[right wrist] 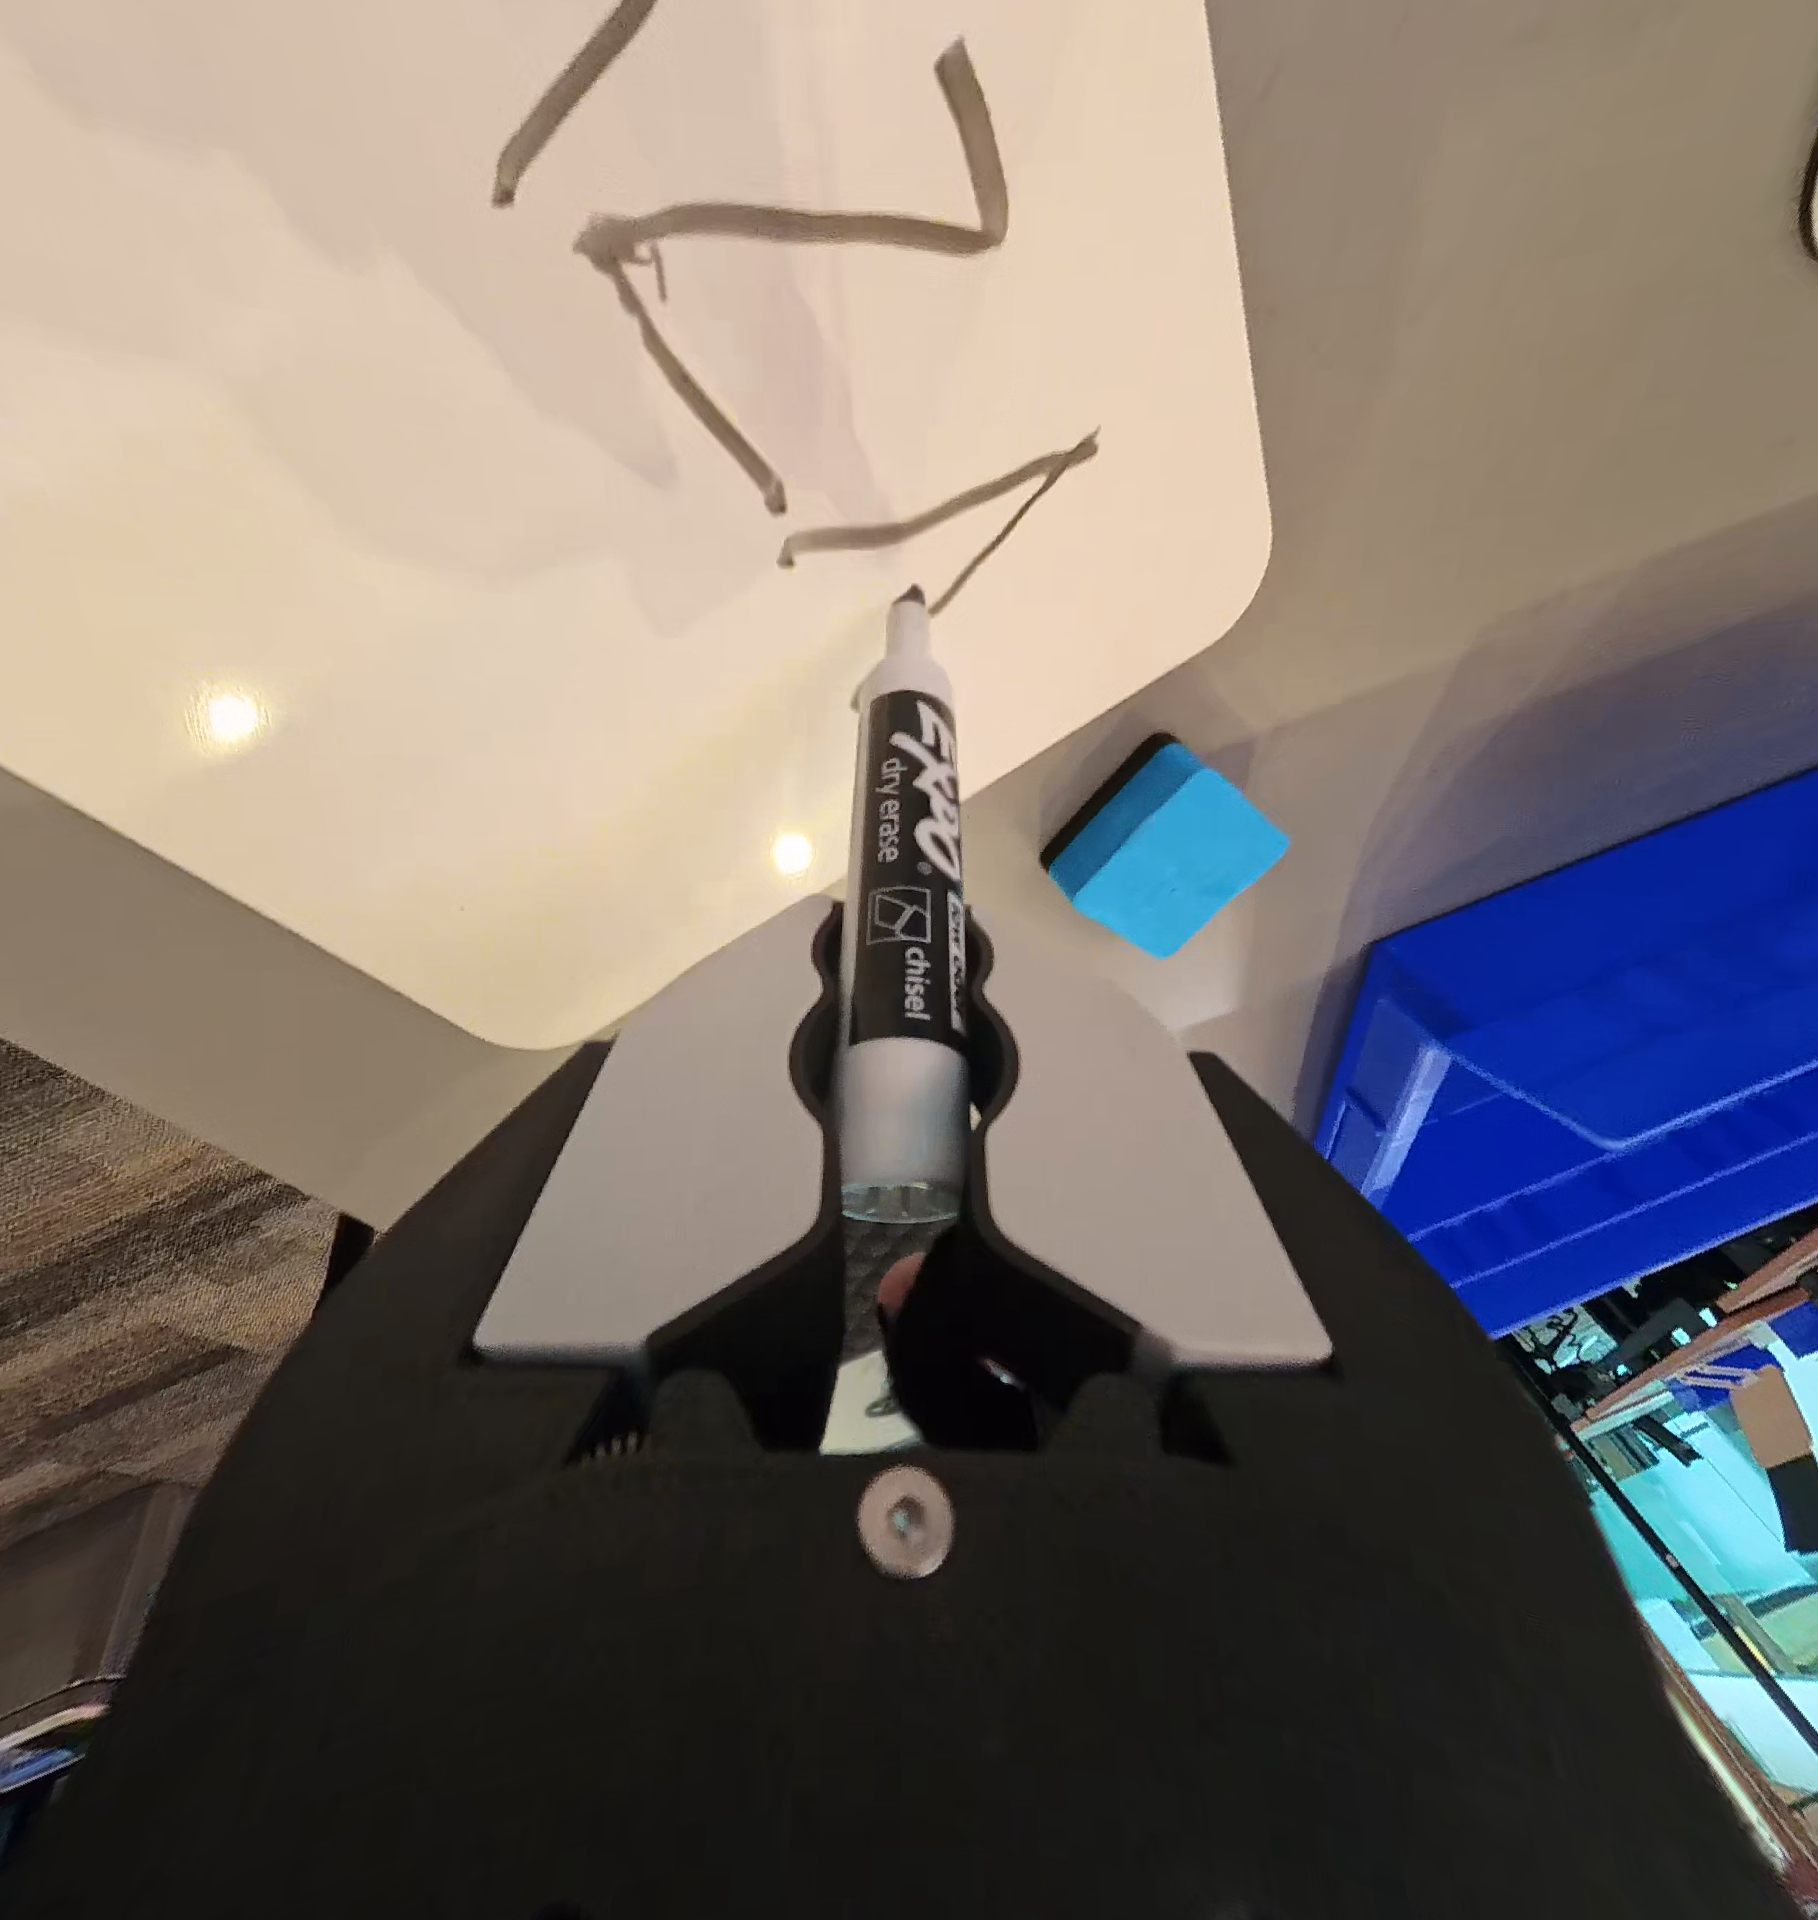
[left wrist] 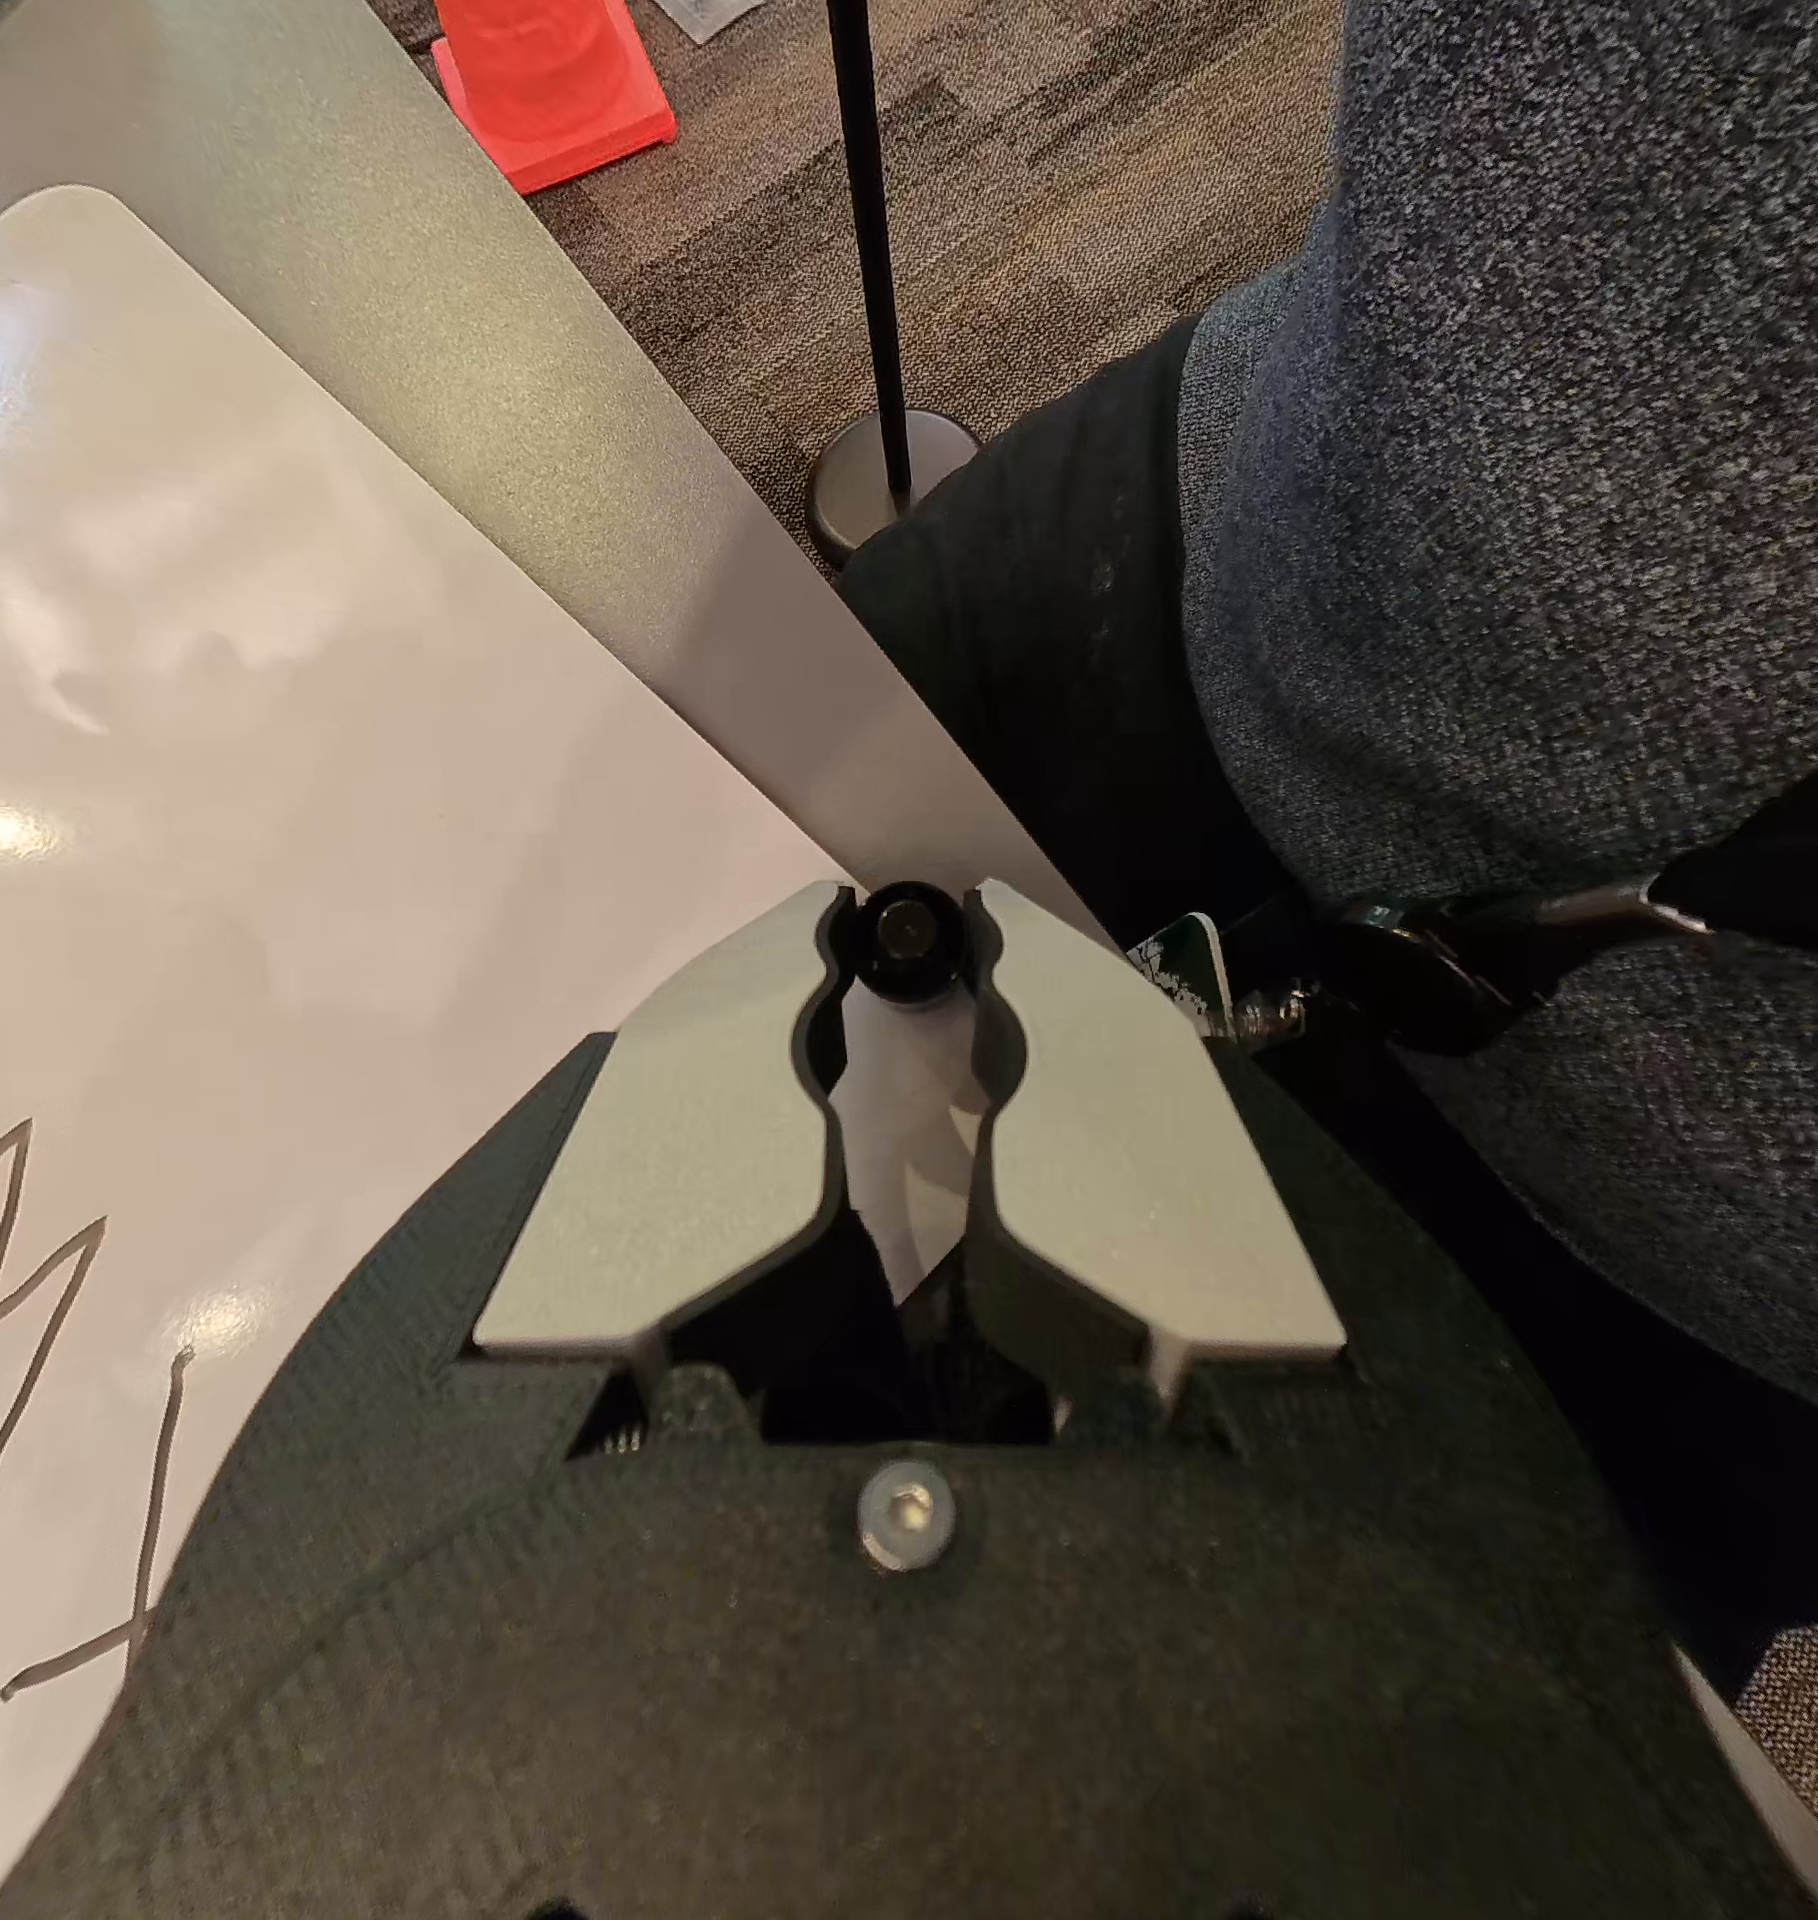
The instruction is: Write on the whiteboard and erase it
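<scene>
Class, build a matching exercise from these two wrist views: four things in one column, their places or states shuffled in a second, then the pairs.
Things
1. marker
2. black cap
3. blue eraser
4. traffic cone

Places or states
A. on the carpet beyond the table
B. between the left gripper's fingertips
C. on the table beside the whiteboard
D. in the right gripper, tip at the whiteboard

Pairs: 1-D, 2-B, 3-C, 4-A

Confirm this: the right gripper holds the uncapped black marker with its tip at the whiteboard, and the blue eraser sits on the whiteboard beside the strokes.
One thing is wrong. In the right wrist view the blue eraser lies off the whiteboard, on the grey table beside the board's corner. The rest stands: the right gripper holds the uncapped black marker, tip at the board.
</scene>
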Demonstrator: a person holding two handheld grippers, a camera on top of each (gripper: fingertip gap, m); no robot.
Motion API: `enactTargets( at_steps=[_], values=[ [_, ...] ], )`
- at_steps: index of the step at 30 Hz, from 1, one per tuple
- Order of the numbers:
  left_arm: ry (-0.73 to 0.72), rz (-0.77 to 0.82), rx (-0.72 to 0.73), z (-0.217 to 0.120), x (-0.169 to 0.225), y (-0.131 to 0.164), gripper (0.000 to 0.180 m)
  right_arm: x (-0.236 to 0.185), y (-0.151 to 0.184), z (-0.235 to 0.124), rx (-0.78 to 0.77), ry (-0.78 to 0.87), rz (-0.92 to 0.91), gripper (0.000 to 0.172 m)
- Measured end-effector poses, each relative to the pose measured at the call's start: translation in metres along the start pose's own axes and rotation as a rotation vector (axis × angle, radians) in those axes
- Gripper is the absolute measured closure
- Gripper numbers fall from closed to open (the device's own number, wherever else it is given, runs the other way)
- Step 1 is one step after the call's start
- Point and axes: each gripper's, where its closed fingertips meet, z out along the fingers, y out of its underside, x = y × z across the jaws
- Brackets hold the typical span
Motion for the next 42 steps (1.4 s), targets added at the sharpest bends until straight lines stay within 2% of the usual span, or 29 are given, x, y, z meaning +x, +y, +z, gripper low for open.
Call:
enactTargets(
  at_steps=[7,18,25,33,42],
  values=[
    [0.000,0.000,0.000,0.000,0.000,0.000,0.160,0.002,-0.009,0.005,0.007,-0.010,-0.015,0.151],
    [0.001,-0.001,0.000,0.000,0.000,0.000,0.160,0.007,0.004,0.010,-0.018,-0.011,0.008,0.151],
    [0.001,0.000,0.000,0.000,0.000,0.000,0.160,-0.001,-0.011,0.005,0.020,-0.027,-0.024,0.151],
    [0.000,0.000,0.000,0.000,0.000,0.000,0.160,0.026,0.001,0.004,0.004,0.046,0.027,0.151],
    [0.000,0.000,0.000,0.000,0.001,0.000,0.160,0.044,-0.009,0.021,-0.002,0.060,0.014,0.151]
  ],
)
